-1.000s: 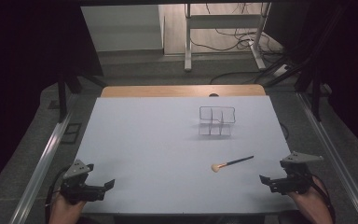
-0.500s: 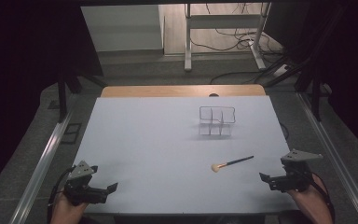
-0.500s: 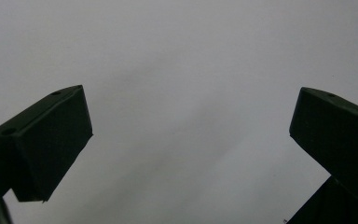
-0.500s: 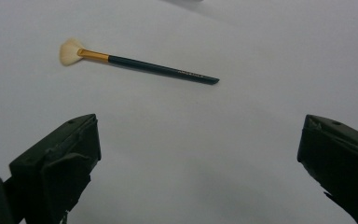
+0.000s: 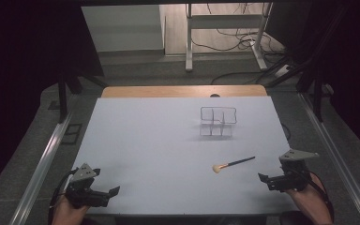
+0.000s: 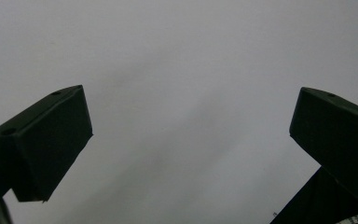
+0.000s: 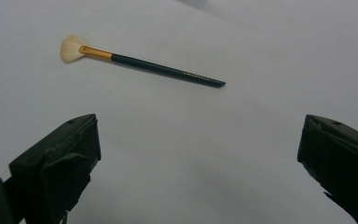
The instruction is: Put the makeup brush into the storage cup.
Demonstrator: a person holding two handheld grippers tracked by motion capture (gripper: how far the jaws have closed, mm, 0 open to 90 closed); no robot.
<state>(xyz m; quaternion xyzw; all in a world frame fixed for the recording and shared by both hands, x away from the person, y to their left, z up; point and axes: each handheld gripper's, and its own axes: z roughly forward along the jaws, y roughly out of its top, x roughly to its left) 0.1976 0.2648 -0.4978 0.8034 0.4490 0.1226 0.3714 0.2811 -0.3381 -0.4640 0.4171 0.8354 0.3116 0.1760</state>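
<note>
Two grippers low at table's near edge. Left gripper (image 5: 104, 193) has crept slightly toward 12 o'clock, jaws spread, empty. Right gripper (image 5: 268, 180) unmoved, spread wide, empty; brush (image 7: 140, 63) lies at its 11 o'clock, untouched. Pickup not begun.

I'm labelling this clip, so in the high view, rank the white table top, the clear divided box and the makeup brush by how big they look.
1. white table top, largest by far.
2. clear divided box.
3. makeup brush: about as long as the box is wide, but far thinner. It lies nearer the camera, so true lengths are unsure.
</note>
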